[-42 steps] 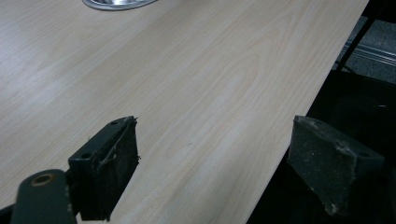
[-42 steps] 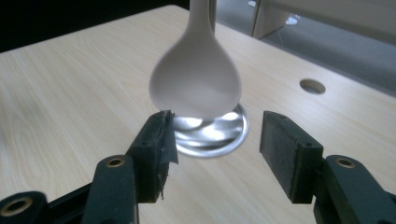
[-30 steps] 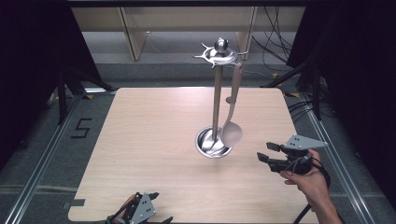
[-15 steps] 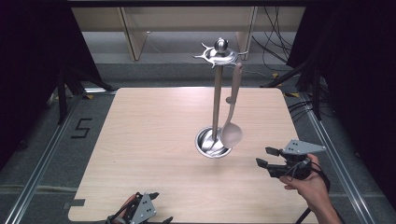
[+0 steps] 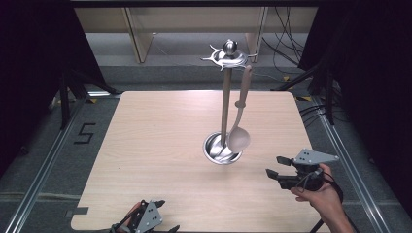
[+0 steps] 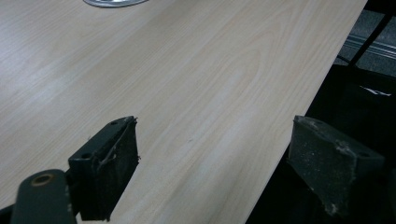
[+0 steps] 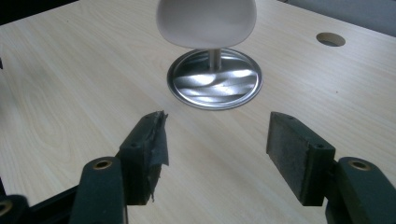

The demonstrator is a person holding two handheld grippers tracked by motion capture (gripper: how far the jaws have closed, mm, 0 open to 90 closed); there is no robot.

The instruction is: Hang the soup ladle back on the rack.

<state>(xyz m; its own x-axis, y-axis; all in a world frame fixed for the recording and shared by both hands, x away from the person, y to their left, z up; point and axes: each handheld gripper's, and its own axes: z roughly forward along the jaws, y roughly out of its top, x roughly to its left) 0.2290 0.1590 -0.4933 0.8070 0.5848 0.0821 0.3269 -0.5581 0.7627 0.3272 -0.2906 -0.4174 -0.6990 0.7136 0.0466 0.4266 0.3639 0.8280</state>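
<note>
steel utensil stand on a pale wood table, both grippers empty

a light, straight-grained wooden table (image 5: 160,145) carries a polished metal stand (image 5: 225,104): a round, shallow, mirror-bright base dish (image 7: 215,79), a slim upright rod, and a crown of curved hooks topped by a ball. the stand sits just toward 3 o'clock of the table's middle. from one hook hangs a pale, matte ladle (image 5: 239,124), its rounded bowl low, above the dish's 3 o'clock rim. in the right gripper view the smooth bowl hangs over the rippled reflections in the dish, and a round hole (image 7: 330,39) is cut through the tabletop at 1 o'clock.

the right gripper (image 5: 274,166), black with a grey three-cornered plate, is held in a hand (image 5: 323,196) at 4 o'clock of the stand; its jaws are spread wide with nothing between, one pad's covering frayed. the left gripper (image 5: 163,216) rests at the table's 6 o'clock edge, jaws likewise spread and empty, pads dusty and worn.

a "5" (image 5: 83,133) is marked on the grey floor at 9 o'clock.
</note>
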